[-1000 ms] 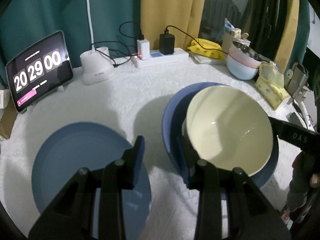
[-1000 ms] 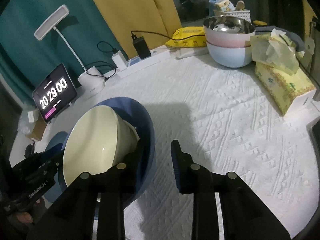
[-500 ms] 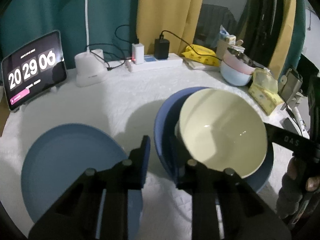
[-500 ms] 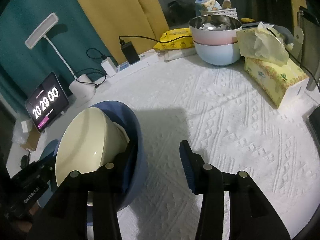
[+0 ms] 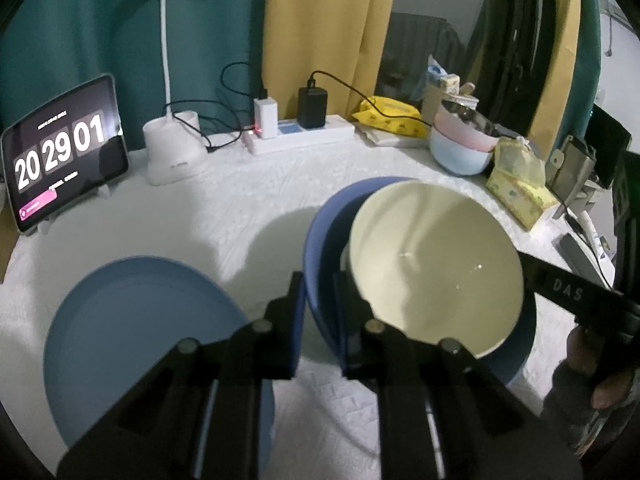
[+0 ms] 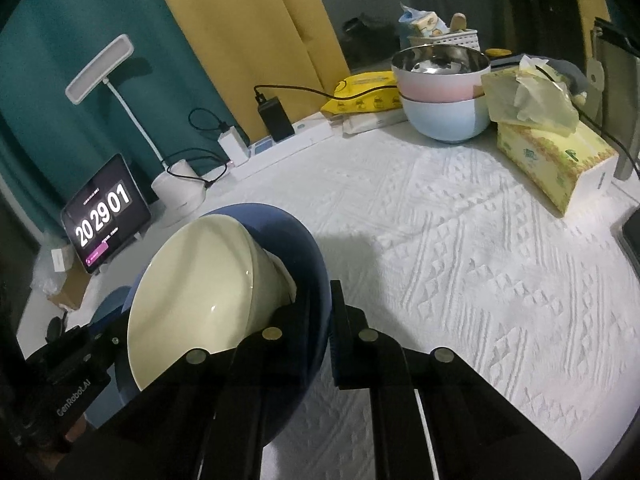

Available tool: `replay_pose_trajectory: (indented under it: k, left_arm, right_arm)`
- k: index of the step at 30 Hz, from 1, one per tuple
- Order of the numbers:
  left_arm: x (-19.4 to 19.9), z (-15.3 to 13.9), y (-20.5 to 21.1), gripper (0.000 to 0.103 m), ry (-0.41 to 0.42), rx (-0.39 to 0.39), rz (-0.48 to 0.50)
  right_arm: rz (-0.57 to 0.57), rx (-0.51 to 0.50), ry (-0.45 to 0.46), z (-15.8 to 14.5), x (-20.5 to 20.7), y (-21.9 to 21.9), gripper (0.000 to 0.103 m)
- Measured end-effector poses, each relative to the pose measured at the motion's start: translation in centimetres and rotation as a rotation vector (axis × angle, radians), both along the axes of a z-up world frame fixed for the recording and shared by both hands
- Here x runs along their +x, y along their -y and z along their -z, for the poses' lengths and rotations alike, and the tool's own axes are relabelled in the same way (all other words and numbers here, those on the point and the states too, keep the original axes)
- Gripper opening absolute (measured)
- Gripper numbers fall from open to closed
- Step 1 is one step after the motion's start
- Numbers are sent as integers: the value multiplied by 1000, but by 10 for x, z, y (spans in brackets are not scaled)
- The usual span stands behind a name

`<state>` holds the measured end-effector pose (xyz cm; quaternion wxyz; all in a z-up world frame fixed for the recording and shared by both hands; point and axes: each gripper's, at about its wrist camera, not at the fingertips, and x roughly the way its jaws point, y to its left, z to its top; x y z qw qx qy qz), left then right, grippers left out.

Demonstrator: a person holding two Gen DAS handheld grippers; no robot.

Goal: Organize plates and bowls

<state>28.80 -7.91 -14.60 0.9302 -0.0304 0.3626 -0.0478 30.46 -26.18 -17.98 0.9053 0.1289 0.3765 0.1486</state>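
Observation:
A dark blue bowl point(image 5: 320, 232) holds a cream bowl point(image 5: 436, 264) inside it, and both are tilted. My left gripper point(image 5: 318, 300) is shut on the blue bowl's near left rim. My right gripper point(image 6: 320, 312) is shut on the blue bowl's point(image 6: 312, 248) opposite rim, with the cream bowl point(image 6: 192, 288) leaning to the left. A flat blue plate point(image 5: 140, 344) lies on the white cloth to the left, under my left gripper.
A stack of pink and light blue bowls with a steel one on top point(image 6: 444, 92) stands at the back right. A tissue box point(image 6: 556, 160), a power strip point(image 5: 304, 138), a lamp base point(image 5: 174, 152) and a clock tablet point(image 5: 64, 160) line the table's back edge.
Both grippers have closed onto the blue bowl's rim from opposite sides. The clock went from 20:29:00 to 20:29:01.

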Motion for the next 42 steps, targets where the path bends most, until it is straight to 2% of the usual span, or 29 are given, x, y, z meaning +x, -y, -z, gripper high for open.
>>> replay_pose_trajectory:
  k: [22,42]
  left_arm:
    - [-21,-32,-15,12,76,-19,0]
    - [-39,-54,-84,12,132,-36,-103]
  right_arm:
    - [11,-13,36,-34,-20,-12,9]
    - [-86,-11,64,-61,-20,-78,9]
